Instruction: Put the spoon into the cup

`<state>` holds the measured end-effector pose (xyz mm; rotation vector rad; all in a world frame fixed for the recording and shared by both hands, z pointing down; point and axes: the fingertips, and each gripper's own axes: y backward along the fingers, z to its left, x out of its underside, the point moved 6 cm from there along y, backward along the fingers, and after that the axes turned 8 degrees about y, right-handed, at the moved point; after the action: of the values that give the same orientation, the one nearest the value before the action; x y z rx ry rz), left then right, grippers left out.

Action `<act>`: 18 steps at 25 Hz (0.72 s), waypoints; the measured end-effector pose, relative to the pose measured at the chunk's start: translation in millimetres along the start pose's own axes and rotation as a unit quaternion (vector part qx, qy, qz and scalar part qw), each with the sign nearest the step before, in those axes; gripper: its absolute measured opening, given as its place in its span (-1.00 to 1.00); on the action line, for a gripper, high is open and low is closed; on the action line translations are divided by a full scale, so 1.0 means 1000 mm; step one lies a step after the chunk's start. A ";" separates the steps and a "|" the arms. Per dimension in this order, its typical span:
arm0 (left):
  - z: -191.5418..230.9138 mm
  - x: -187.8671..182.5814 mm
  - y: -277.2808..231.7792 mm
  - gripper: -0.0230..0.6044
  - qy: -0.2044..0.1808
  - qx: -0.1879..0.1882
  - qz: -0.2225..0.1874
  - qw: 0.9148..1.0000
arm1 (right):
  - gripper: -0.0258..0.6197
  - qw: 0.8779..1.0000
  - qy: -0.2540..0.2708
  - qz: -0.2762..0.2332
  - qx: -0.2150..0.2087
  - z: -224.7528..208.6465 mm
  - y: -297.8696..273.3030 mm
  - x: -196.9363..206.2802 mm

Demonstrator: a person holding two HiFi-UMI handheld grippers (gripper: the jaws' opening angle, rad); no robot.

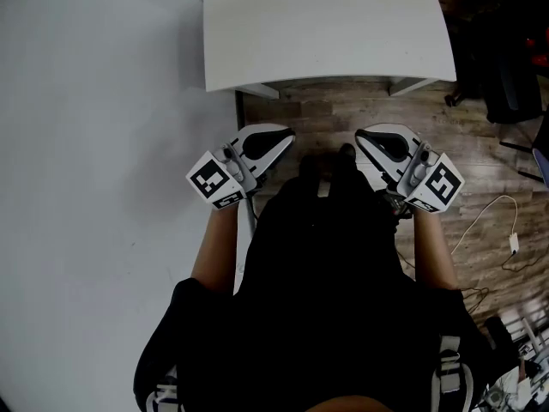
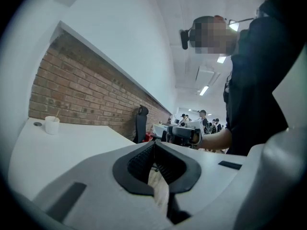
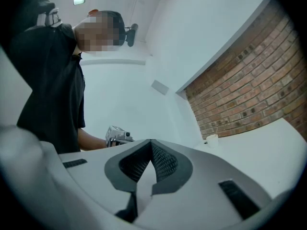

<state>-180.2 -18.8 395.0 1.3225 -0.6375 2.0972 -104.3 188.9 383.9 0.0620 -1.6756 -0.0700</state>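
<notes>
Both the left claw (image 2: 154, 145) and right claw (image 3: 151, 143) are closed and empty, far from the cup (image 2: 51, 125).

Cup (image 2: 51, 125) stands on table (image 2: 76, 150), before wall (image 2: 81, 95).

I see a white table (image 1: 326, 24) across the top centre of the head view, standing on a wooden plank floor (image 1: 317, 123). A plain pale surface (image 1: 94, 161) fills the whole left side; wall or floor, I cannot tell. A black office chair (image 1: 502, 75) sits at the upper right, and a white cable (image 1: 513, 240) trails over the planks at the right edge. In the left gripper view a brick wall (image 2: 81, 92) runs along the left, with a black chair (image 2: 140, 123) at centre and distant people (image 2: 208, 123) beneath ceiling lights (image 2: 205, 90).
</notes>
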 end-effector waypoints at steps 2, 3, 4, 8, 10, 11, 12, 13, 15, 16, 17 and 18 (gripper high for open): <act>-0.010 0.001 0.017 -0.87 -0.006 0.003 -0.004 1.000 | -0.90 1.000 0.003 0.015 0.008 0.017 -0.006 0.002; -0.013 0.000 0.027 -0.87 -0.008 0.009 -0.010 1.000 | -0.90 1.000 0.002 0.023 0.008 0.025 -0.011 0.005; -0.015 0.000 0.038 -0.87 -0.008 0.014 -0.017 1.000 | -0.90 0.999 -0.001 0.032 0.007 0.032 -0.017 0.010; -0.008 0.024 0.078 -0.87 0.014 0.016 -0.036 0.999 | -0.90 0.998 -0.001 0.069 -0.002 0.055 -0.044 0.028; -0.004 0.036 0.096 -0.87 0.031 0.019 -0.041 0.998 | -0.90 0.997 0.004 0.076 -0.002 0.070 -0.059 0.030; -0.003 0.041 0.104 -0.87 0.036 0.022 -0.044 0.998 | -0.90 0.997 0.005 0.077 -0.002 0.077 -0.066 0.031; -0.002 0.045 0.112 -0.87 0.039 0.023 -0.046 0.998 | -0.90 0.997 0.005 0.079 -0.003 0.083 -0.073 0.032; -0.002 0.048 0.118 -0.87 0.041 0.023 -0.050 0.998 | -0.90 0.997 0.005 0.082 -0.006 0.089 -0.079 0.034; 0.000 0.052 0.129 -0.87 0.045 0.019 -0.058 0.997 | -0.90 0.995 0.008 0.093 -0.017 0.098 -0.090 0.037; 0.001 0.054 0.133 -0.87 0.046 0.016 -0.063 0.997 | -0.90 0.995 0.011 0.099 -0.024 0.102 -0.095 0.038; 0.001 0.057 0.136 -0.87 0.049 0.012 -0.067 0.997 | -0.90 0.994 0.013 0.103 -0.030 0.106 -0.099 0.040; 0.000 0.060 0.139 -0.87 0.052 0.009 -0.070 0.996 | -0.90 0.994 0.015 0.107 -0.034 0.108 -0.102 0.042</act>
<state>-296.0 -106.2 437.2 1.2230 -0.4689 2.0462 -216.4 84.7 405.5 -0.1687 -1.6401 0.0354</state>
